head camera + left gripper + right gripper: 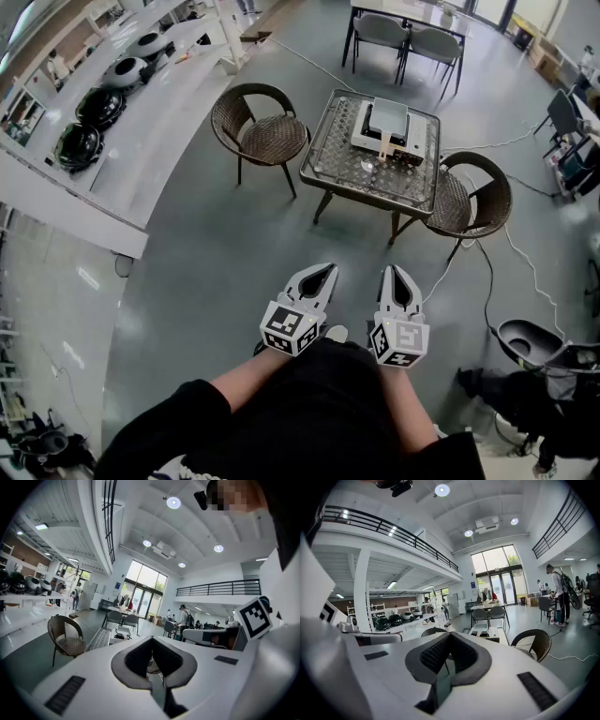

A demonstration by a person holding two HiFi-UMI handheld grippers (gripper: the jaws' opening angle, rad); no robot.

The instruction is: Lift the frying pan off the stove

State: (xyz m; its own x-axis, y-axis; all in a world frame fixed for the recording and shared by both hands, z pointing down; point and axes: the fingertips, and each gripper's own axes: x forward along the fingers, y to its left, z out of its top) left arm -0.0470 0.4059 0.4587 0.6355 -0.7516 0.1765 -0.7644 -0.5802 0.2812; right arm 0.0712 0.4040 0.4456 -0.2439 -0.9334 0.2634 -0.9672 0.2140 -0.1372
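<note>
Glass counter (330,161) at upper centre holds frying pan (387,116) on stove (362,137); I've begun nothing: left gripper (322,272), right gripper (395,272) jaws together, empty.

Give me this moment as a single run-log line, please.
phase: standing short of glass table | left gripper: shut, empty | right gripper: shut, empty | frying pan: on stove, untouched

head view: high, steeply down | gripper views: low, level, forward | shared: distant table (323,176)
</note>
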